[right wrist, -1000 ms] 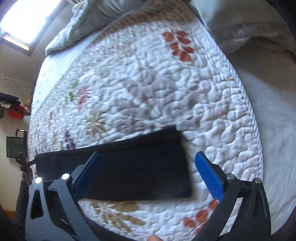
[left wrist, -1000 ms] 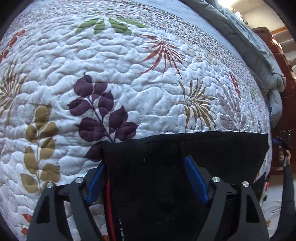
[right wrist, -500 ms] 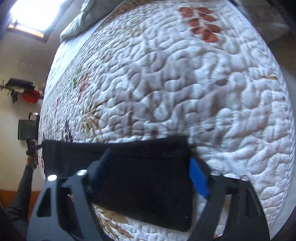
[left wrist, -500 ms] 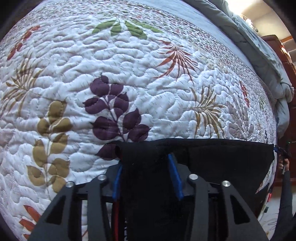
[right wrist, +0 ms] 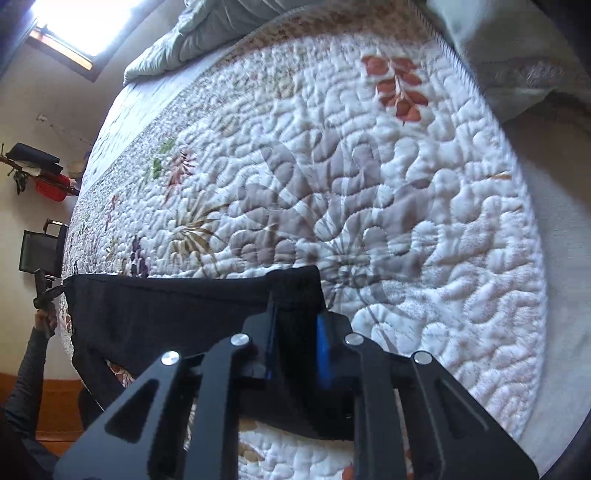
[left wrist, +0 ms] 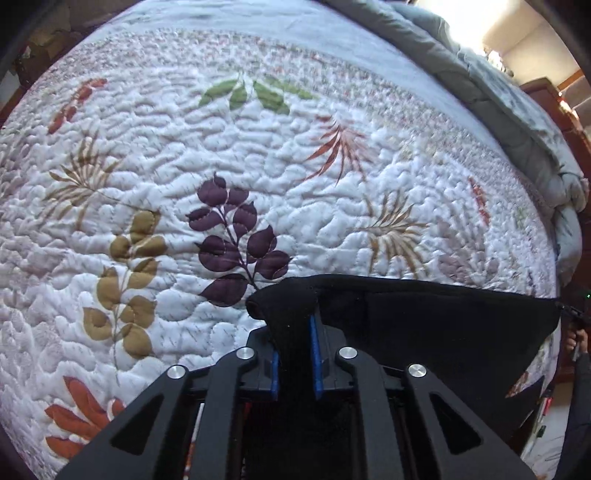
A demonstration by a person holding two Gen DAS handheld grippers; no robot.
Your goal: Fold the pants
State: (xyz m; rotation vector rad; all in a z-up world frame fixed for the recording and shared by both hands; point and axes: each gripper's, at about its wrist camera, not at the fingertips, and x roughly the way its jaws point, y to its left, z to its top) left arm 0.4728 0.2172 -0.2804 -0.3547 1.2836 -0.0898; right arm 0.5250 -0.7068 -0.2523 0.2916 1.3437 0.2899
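Bed with leaf-print quilt (left wrist: 258, 155) ahead of claw. Grey duvet (right wrist: 207, 33) bunched at far end. Bright window (right wrist: 74, 26) upper left, wood cabinet (left wrist: 554, 107) far right.

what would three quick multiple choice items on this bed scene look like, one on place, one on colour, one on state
1. Where do the pants lie?
A. on the quilt
B. on a chair
C. on the floor

2. What colour are the pants?
A. red
B. black
C. white

3. What is the left tool doing?
A. standing wide open
B. shut on the pants
C. gripping a pillow

Answers:
1 A, dark cloth stretches across the floral quilt.
2 B, the fabric is black in both views.
3 B, its blue pads pinch a bunched corner; the right tool grips the other end likewise.
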